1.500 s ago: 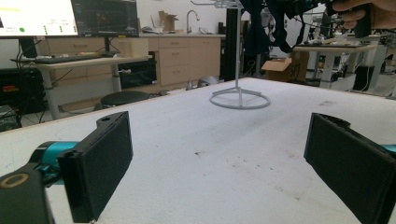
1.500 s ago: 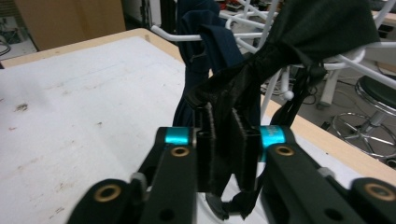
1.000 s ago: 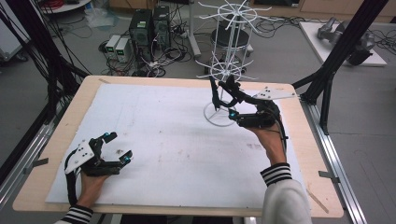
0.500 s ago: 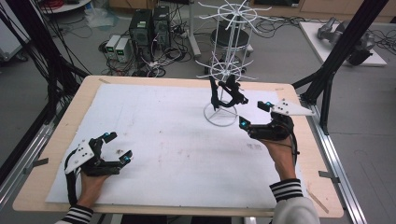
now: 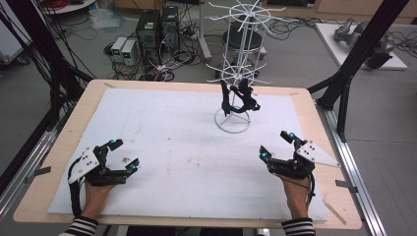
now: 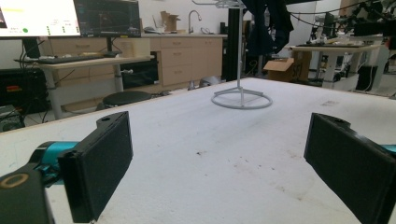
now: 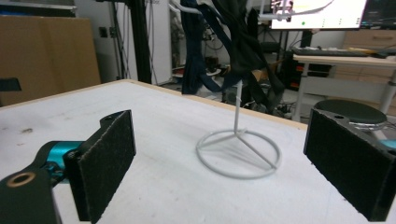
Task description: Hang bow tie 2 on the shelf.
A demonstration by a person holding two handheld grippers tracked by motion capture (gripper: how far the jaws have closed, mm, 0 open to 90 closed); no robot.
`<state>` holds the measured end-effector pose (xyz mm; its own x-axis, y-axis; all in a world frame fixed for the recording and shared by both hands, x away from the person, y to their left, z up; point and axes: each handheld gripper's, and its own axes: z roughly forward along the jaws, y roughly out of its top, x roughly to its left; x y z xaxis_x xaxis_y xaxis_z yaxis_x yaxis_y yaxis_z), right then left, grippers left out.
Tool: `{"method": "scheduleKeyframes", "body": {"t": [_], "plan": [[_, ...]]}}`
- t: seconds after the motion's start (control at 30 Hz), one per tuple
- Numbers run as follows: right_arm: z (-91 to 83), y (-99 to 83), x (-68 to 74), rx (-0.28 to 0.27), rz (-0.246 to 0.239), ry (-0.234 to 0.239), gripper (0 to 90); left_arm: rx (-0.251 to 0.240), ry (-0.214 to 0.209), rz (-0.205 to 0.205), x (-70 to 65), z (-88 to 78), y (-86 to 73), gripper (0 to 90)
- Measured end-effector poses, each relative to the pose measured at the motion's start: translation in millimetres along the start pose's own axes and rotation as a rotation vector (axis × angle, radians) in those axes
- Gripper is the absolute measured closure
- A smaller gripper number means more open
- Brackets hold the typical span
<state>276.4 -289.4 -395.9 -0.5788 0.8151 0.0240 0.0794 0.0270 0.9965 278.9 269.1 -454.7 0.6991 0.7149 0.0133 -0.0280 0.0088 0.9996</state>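
Dark straps (image 5: 240, 97) hang from the lower arms of the white wire rack (image 5: 233, 73), which stands on its ring base at the far middle of the bench (image 5: 162, 132), slightly right of centre. In the right gripper view the straps (image 7: 231, 42) drape from the rack arms around the thin post (image 7: 238, 109), clear of the ring base and the bench top. Judged from how things lie, the hanging step looks done: nothing loose lies on the white mat, and both grippers sit near the person's edge, well apart from the rack. What is left, if anything, cannot be told; no further straps are seen on the bench. Left gripper (image 5: 119, 156): near left, resting low over the mat, jaws spread wide, nothing between them; its own view shows bare mat between the two pads (image 6: 100, 161), with the rack base (image 6: 241, 99) far ahead. Right gripper (image 5: 278, 145): near right, jaws likewise spread wide and empty, pointed toward the rack, touching nothing; its pads (image 7: 105, 158) frame the ring base (image 7: 239, 153) at a distance. Some dark specks on the mat near the left gripper; no part in the work as far as I can tell.
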Motion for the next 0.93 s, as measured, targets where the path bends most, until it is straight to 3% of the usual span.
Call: {"method": "scheduleKeyframes", "body": {"t": [0.1, 0.2, 0.27, 0.5, 0.93], "plan": [[-2.9, -13.5, 1.2, -0.002, -0.004, -0.020, 8.4, 0.000, 0.002, -0.001, 0.2, -0.3, 0.0, 8.3], [-2.4, -22.8, 3.0, 0.047, -0.016, -0.028, 8.4, -0.002, 0.003, -0.002, 0.0, -0.2, -0.1, 8.3], [-3.2, -28.6, 5.7, 0.013, -0.014, -0.034, 8.4, -0.002, 0.004, -0.004, 0.1, -0.3, -0.1, 8.3], [-3.1, -55.4, 6.8, 0.013, -0.026, -0.066, 8.5, -0.004, 0.004, -0.002, 0.0, -0.5, -0.1, 8.3], [-3.4, -57.8, 11.7, -0.003, -0.077, -0.066, 8.4, -0.002, 0.014, 0.004, -0.2, -1.1, -0.1, 8.3]]}}
